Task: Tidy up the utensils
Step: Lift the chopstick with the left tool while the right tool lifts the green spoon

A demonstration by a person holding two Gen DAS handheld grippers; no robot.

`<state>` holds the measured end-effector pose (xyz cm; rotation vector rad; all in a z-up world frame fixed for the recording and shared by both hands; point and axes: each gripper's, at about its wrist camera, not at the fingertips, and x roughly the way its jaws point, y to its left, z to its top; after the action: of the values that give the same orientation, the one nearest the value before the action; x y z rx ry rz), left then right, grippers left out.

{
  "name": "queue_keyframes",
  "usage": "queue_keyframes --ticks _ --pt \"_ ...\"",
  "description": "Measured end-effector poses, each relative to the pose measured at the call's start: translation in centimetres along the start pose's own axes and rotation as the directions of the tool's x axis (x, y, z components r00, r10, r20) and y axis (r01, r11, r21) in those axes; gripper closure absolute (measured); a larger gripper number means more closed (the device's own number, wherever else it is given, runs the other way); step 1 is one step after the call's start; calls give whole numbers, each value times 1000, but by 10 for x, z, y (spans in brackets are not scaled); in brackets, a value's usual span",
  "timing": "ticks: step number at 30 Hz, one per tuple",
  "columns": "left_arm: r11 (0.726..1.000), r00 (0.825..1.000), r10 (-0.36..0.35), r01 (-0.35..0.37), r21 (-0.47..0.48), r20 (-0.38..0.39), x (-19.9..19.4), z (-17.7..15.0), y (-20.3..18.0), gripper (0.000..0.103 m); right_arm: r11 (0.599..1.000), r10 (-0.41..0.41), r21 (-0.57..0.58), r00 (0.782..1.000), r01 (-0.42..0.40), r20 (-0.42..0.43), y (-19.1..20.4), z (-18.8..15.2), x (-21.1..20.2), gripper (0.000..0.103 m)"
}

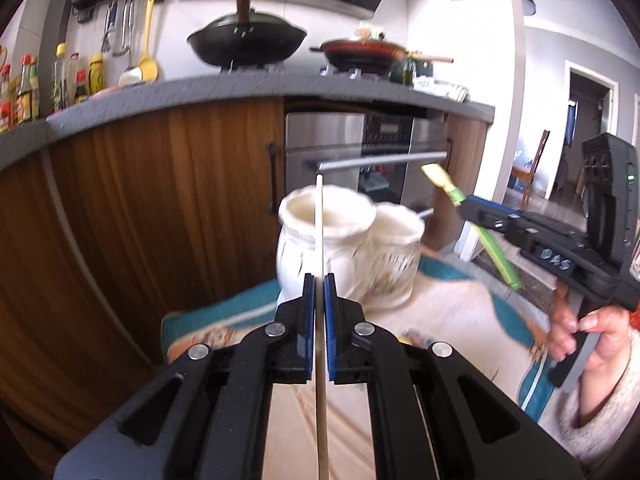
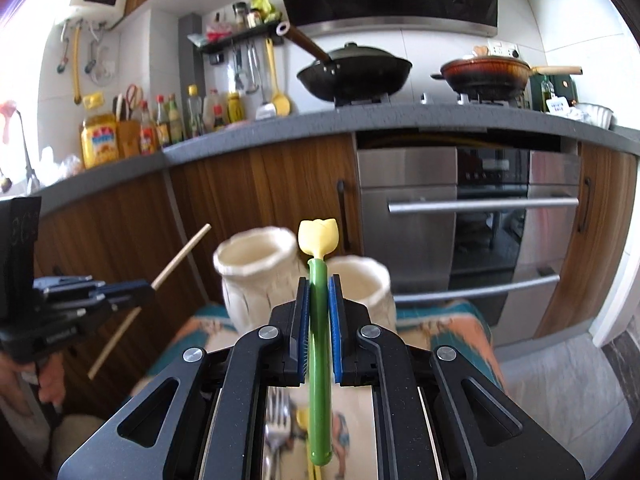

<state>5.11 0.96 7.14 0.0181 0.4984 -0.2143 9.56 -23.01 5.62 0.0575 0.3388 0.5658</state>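
A: What does each claw hold?
B: Left claw (image 1: pixel 319 284) is clamped on a thin wooden chopstick (image 1: pixel 319 216); right claw (image 2: pixel 319 292) is clamped on a green-handled utensil with a yellow tulip-shaped end (image 2: pixel 318 320).
A: And the holder?
B: The cream ceramic twin-cup utensil holder (image 1: pixel 344 248) stands on the patterned cloth (image 1: pixel 440 312), just beyond both.

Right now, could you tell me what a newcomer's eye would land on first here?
Dead centre, the left gripper pinches a thin wooden chopstick, while the right gripper clamps a green utensil with a yellow tulip tip. Just beyond both stands a cream double-cup ceramic holder on a patterned cloth.
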Motion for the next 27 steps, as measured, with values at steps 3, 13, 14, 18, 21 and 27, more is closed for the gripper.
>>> queue_keyframes --ticks 3,13,14,18,21,27 --pt "1000 999 -2 2 0 45 3 18 -6 99 1000 -1 16 999 0 51 -7 15 9 93" --pt "993 965 -62 86 -84 253 29 81 3 99 974 98 190 984 -125 146 -54 40 54 93" --pt "991 963 -73 100 -90 260 33 83 3 99 969 106 205 983 -136 149 -57 40 60 93" --pt "992 960 -60 89 -95 275 62 90 -1 99 938 161 282 974 -201 157 -70 38 85 93" --pt "991 959 -46 79 -108 279 81 88 1 99 939 165 280 976 -199 141 -66 35 99 93" --pt "991 955 -17 55 -120 296 101 80 10 99 942 141 285 979 -178 146 -66 23 110 93"
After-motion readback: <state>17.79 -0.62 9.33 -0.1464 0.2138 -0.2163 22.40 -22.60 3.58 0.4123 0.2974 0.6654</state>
